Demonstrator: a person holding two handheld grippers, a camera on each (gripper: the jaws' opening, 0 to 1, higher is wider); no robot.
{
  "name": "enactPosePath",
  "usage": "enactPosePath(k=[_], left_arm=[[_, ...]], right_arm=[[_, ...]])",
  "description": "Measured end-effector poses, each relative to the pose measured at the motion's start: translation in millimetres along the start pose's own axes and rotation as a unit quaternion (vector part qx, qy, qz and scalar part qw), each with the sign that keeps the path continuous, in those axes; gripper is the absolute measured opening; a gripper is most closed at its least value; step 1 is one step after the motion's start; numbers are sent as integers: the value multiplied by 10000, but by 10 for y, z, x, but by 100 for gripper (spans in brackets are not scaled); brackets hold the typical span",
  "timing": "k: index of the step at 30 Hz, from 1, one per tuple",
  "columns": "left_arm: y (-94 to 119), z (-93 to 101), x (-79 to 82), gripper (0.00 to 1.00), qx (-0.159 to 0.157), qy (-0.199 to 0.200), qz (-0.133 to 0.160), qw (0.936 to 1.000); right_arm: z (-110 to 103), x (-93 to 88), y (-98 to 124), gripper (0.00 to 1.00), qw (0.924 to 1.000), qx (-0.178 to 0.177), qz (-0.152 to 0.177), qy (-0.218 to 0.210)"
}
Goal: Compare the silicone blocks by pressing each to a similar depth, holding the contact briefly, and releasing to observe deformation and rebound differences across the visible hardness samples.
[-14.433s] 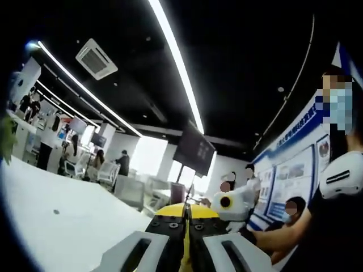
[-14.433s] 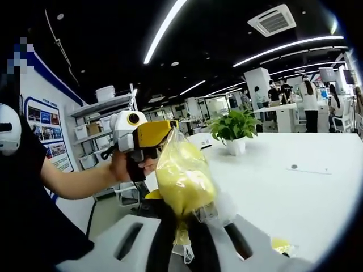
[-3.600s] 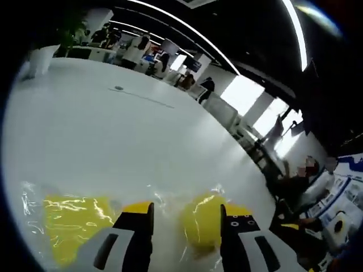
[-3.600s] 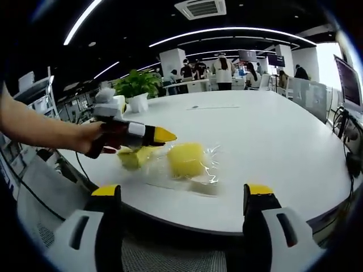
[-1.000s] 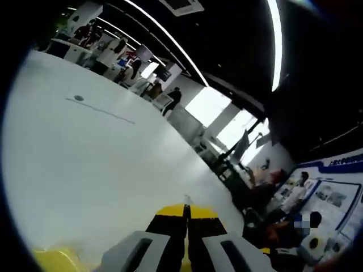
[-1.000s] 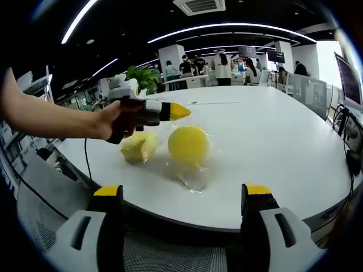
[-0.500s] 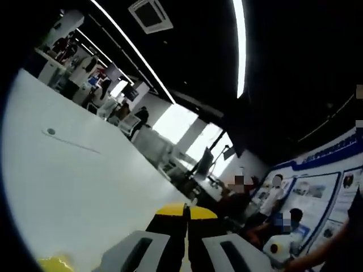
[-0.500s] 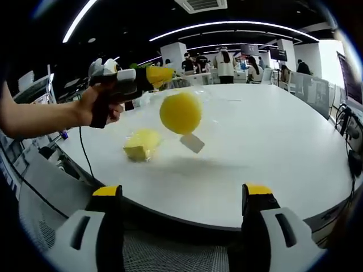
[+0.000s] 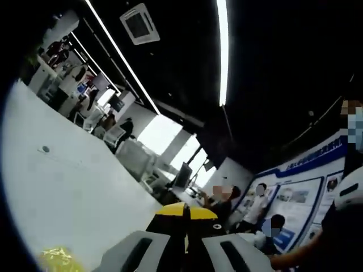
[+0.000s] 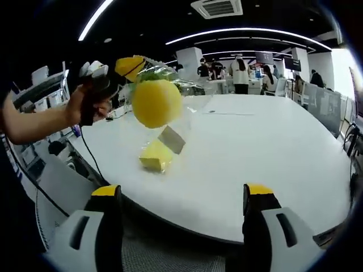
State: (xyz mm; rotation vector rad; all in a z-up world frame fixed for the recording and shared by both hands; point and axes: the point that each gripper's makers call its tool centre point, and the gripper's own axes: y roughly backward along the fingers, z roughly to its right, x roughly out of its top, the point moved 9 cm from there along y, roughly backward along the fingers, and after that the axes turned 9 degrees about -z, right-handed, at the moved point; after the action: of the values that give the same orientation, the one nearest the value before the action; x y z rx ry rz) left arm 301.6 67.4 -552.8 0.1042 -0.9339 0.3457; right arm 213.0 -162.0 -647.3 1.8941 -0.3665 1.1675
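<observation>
Left gripper [image 10: 131, 65], raised above round white table [image 10: 272, 153], jaws pinched clear bag holding yellow silicone ball [image 10: 156, 102]; right gripper [image 10: 184, 198] jaws wide.

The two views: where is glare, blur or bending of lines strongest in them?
Left gripper view: the ceiling light strip and bright window glare, people beyond look soft. Right gripper view: the white table edge bows from fisheye, the bagged yellow ball is slightly blurred.

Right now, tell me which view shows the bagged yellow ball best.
The right gripper view: the yellow ball hangs whole in its clear bag from the left gripper, above the table. The left gripper view shows shut fingers.
</observation>
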Motion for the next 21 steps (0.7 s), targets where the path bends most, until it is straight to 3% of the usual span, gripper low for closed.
enactPosePath(k=[10,21], left_arm=[[313,469,131,0,-269,-340,278,9987],[470,743,31,0,-453,-202,546,9973]], right_arm=[[-285,383,90,81,9969,531,580,64],[-572,700,151,78,9876,1160,1045,145]])
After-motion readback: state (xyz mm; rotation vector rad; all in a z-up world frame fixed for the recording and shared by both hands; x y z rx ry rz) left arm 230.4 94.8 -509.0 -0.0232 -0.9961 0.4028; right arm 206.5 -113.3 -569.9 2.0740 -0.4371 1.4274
